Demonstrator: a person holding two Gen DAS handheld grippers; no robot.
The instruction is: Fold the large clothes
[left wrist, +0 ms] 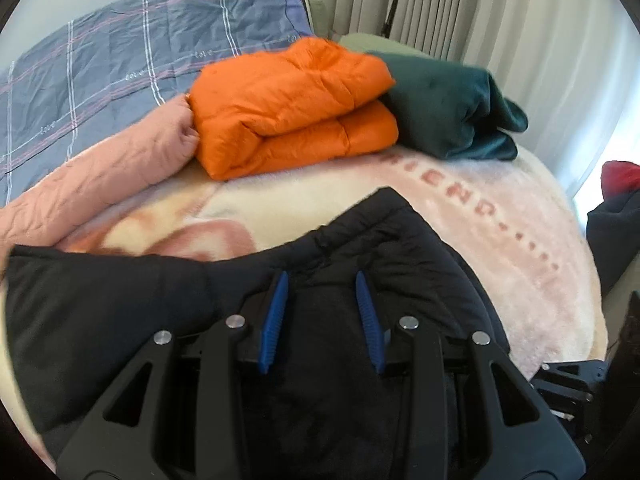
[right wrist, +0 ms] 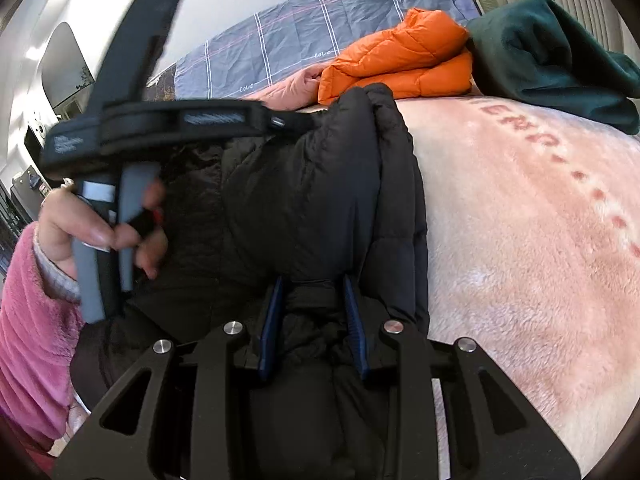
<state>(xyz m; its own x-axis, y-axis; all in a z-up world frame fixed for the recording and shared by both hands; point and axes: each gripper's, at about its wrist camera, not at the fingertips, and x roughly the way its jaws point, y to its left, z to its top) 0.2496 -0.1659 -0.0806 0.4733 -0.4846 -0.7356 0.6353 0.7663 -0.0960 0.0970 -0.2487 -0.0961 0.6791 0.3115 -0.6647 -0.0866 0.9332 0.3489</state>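
Pink fleece blanket [left wrist: 480, 216] covers the bed, red lettering running across it, pale curtains [left wrist: 400, 0] hanging behind. At the far end a checked grey-blue duvet [left wrist: 100, 60] lies rumpled, with a salmon quilt [left wrist: 100, 176] bunched against it.

Two garments sit folded already: an orange puffer [left wrist: 292, 108] doubled over, and just beside it, touching, a dark green fleece [left wrist: 448, 104].

Now the one I'm working on: the black puffer jacket [left wrist: 120, 312], spread at the near edge of the bed under both my grippers. My left gripper [left wrist: 322, 280] points down at it, blue pads [left wrist: 276, 312] standing narrow, a hump of black fabric rising between them and filling the gap. I can't tell for sure that the pads are pinching it.

Over on the right wrist view, my right gripper [right wrist: 312, 284] has its jaws set narrow too, and a thick ridge of the jacket [right wrist: 320, 184] is bunched between the pads [right wrist: 354, 320], which press into it on both sides. That's a grip.

From there I also see my left hand [right wrist: 108, 232], pink fluffy sleeve [right wrist: 28, 340] at the wrist, squeezing the grey handle of the left tool above the jacket's far side.
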